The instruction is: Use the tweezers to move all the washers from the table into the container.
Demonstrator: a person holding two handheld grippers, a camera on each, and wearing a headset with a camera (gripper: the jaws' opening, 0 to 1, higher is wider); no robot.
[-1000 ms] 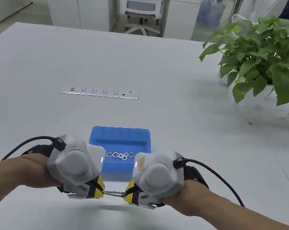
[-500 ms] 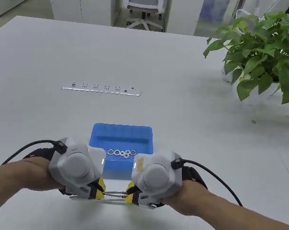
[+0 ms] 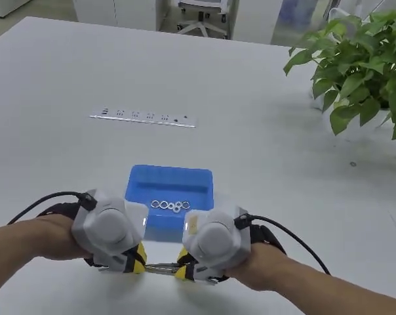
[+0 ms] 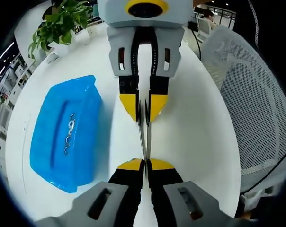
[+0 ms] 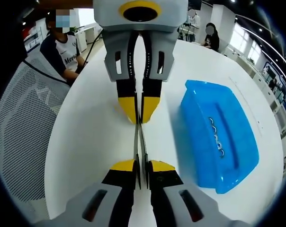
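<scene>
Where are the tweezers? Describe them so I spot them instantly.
On the white table, find the blue container. Just nearer the person, the tweezers bridge the left gripper and right gripper: a thin metal strip, unlike the round washers inside the container.

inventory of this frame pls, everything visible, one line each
table: one, white, under everything
container: one, blue, on the table just ahead of the grippers
washers: about five, silvery, in a row inside the container
tweezers: one, metal, spanning between the two grippers
socket strip: one, white, on the table beyond the container
plant: one, green, far right of the table
office chair: one, pale, past the table's far edge
left gripper: one, grey with yellow tips, shut on the tweezers
right gripper: one, same colours, shut on the tweezers' other end
hands: two, one behind each gripper
</scene>
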